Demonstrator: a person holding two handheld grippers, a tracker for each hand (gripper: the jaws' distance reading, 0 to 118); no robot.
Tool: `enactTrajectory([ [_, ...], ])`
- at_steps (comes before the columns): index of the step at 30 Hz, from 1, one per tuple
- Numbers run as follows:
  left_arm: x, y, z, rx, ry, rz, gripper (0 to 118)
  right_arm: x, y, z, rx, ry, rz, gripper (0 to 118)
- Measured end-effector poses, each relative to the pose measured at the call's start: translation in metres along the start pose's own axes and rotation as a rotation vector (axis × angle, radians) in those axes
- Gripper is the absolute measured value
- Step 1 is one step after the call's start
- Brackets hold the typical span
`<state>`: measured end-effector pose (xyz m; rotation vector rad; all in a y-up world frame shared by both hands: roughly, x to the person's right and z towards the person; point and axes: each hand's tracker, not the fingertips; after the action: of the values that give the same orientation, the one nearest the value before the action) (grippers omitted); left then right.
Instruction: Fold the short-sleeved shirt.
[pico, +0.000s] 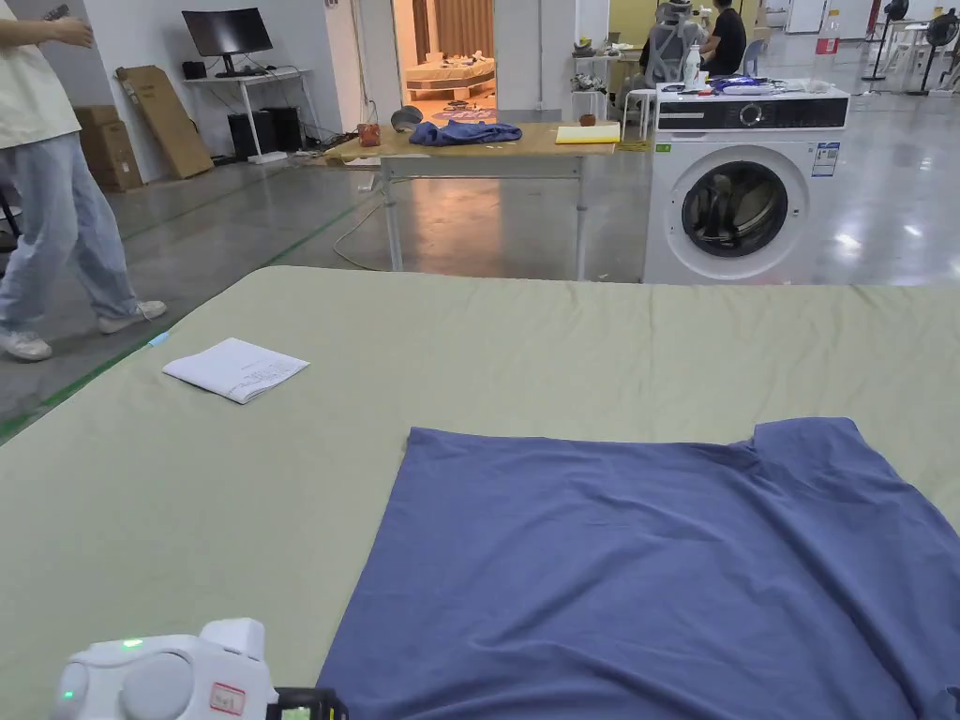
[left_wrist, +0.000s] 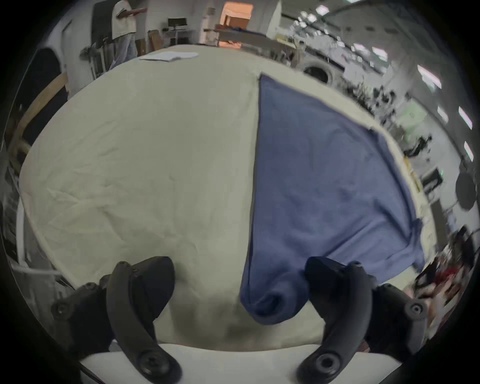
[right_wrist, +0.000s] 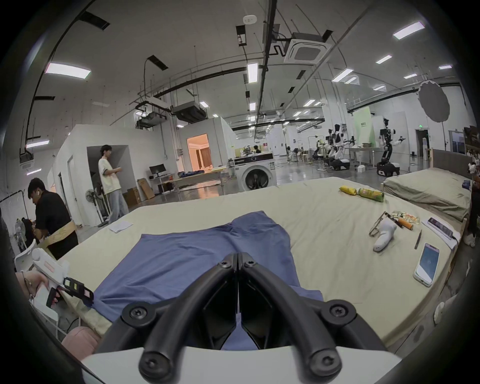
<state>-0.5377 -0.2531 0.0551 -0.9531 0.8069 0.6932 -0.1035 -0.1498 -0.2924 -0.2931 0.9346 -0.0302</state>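
A blue short-sleeved shirt (pico: 637, 572) lies spread flat on the pale green bed sheet (pico: 562, 356), one sleeve (pico: 816, 450) at the far right. In the left gripper view my left gripper (left_wrist: 237, 265) stands open at the shirt's near corner, and a bunched fold of blue cloth (left_wrist: 272, 298) sits beside its right jaw. Its white body (pico: 159, 680) shows at the bottom left of the head view. My right gripper (right_wrist: 237, 256) is shut, tips together, above the near part of the shirt (right_wrist: 194, 254). I see no cloth between its tips.
A folded paper (pico: 234, 368) lies on the sheet at the far left. To the right lie a white sock (right_wrist: 384, 233), two phones (right_wrist: 427, 262) and snack bags (right_wrist: 370, 194). A washing machine (pico: 741, 202), a wooden table (pico: 487, 145) and a walking person (pico: 56, 187) are beyond the bed.
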Motion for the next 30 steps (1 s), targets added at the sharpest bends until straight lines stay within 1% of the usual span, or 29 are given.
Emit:
enactTrajectory([
  [3,0.024,-0.012,-0.003,-0.015,0.105,-0.24,90,-0.002,-0.001,-0.002,-0.01,0.017,0.023,0],
  [4,0.026,-0.017,0.0,-0.02,0.12,-0.265,85,-0.002,-0.001,-0.003,-0.011,0.017,0.027,0],
  [5,0.027,-0.017,0.004,-0.013,0.099,-0.222,79,-0.001,-0.002,-0.004,-0.013,0.016,0.03,0],
  [6,0.028,-0.017,0.01,-0.006,0.083,-0.205,65,0.0,-0.002,-0.006,-0.02,0.015,0.032,0],
  [7,0.032,-0.02,0.014,0.003,0.071,-0.21,43,0.002,-0.004,-0.008,-0.029,0.012,0.03,0],
  [9,0.042,-0.028,0.019,0.028,0.045,-0.315,13,0.006,-0.008,-0.012,-0.05,-0.006,0.019,0],
  [10,0.047,-0.033,0.018,0.035,0.021,-0.347,2,0.011,-0.011,-0.014,-0.065,-0.017,0.01,0],
  [11,0.051,-0.036,0.016,0.042,-0.008,-0.357,2,0.014,-0.013,-0.016,-0.074,-0.024,-0.003,0],
  [14,0.05,-0.039,0.016,0.06,0.007,-0.324,0,0.025,-0.015,-0.017,-0.09,-0.032,-0.027,0],
  [16,0.039,-0.037,0.028,0.108,-0.044,-0.246,0,0.041,-0.013,-0.015,-0.108,-0.034,-0.031,0],
  [17,0.036,-0.039,0.036,0.146,-0.064,-0.218,0,0.05,-0.01,-0.015,-0.138,-0.04,-0.017,0],
  [19,0.03,-0.044,0.053,0.21,-0.085,-0.178,0,0.072,-0.005,-0.019,-0.261,-0.027,0.021,0],
  [20,0.026,-0.043,0.06,0.234,-0.088,-0.166,0,0.084,-0.005,-0.023,-0.336,-0.013,0.013,8],
  [21,0.025,-0.044,0.066,0.242,-0.096,-0.158,0,0.096,-0.007,-0.029,-0.434,0.03,-0.014,31],
  [22,0.024,-0.044,0.07,0.258,-0.107,-0.147,0,0.106,-0.012,-0.034,-0.509,0.06,-0.05,69],
  [23,0.025,-0.043,0.073,0.262,-0.118,-0.141,0,0.113,-0.018,-0.039,-0.578,0.071,-0.062,69],
  [24,0.031,-0.043,0.078,0.257,-0.12,-0.143,0,0.117,-0.026,-0.045,-0.634,0.038,-0.048,81],
  [25,0.034,-0.042,0.08,0.261,-0.118,-0.145,0,0.118,-0.036,-0.052,-0.698,0.001,-0.019,113],
  [26,0.037,-0.042,0.08,0.26,-0.116,-0.154,0,0.123,-0.043,-0.052,-0.726,0.012,-0.001,115],
  [27,0.039,-0.043,0.081,0.26,-0.109,-0.169,0,0.124,-0.046,-0.062,-0.728,-0.016,0.041,110],
  [29,0.044,-0.041,0.082,0.256,-0.093,-0.179,0,0.125,-0.056,-0.077,-0.803,-0.047,0.07,110],
  [30,0.044,-0.042,0.082,0.25,-0.085,-0.178,0,0.12,-0.064,-0.079,-0.833,-0.039,0.091,110],
])
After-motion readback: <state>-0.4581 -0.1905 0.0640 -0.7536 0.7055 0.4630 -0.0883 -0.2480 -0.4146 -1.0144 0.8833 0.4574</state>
